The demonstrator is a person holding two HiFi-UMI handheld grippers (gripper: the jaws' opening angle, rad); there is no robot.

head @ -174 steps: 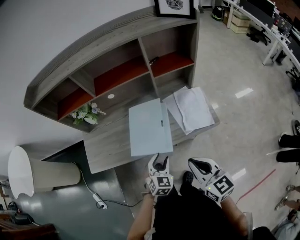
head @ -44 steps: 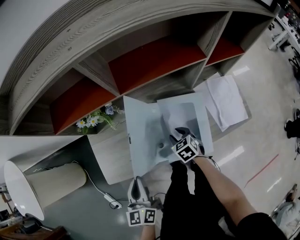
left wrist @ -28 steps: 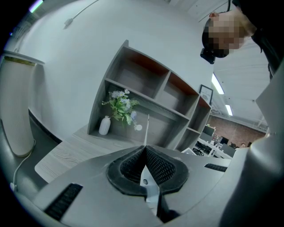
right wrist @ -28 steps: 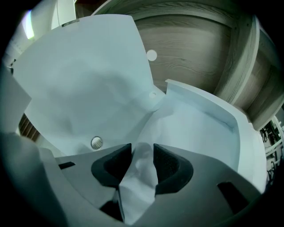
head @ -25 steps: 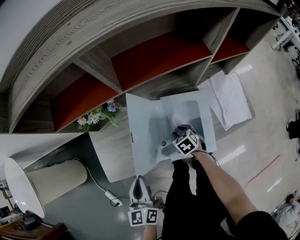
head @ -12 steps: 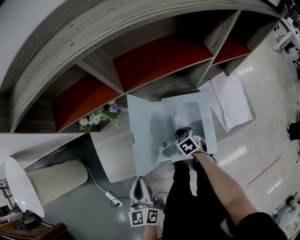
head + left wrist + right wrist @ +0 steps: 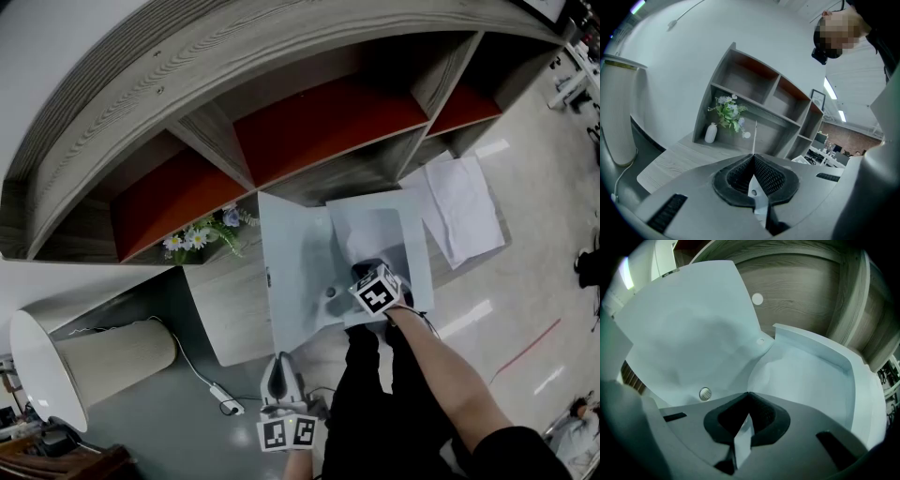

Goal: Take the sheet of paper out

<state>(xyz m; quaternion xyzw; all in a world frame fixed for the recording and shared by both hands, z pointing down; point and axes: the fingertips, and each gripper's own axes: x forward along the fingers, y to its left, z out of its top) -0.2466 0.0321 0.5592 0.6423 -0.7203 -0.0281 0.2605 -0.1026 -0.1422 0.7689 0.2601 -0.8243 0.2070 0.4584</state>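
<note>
Head view shows a small bunch of flowers (image 7: 202, 234) at the back left of the bench (image 7: 230, 305), under the curved shelf unit (image 7: 281, 122). The left gripper (image 7: 278, 361) sits off the bench's front edge, below the folder. Its jaws are closed, pinching the near corner of the pale blue folder (image 7: 295, 267), whose cover stands lifted along the left side. In the left gripper view that cover rises edge-on from between the jaws as a thin line.

The sheet of paper (image 7: 367, 232) lies inside the open folder at the middle of the bench. The right gripper (image 7: 361, 274) points steeply down into the folder. Its jaws have just been closing and now meet on the sheet's near edge, with a pale strip caught between them. Loose white papers (image 7: 464, 206) lie at the bench's right end.
</note>
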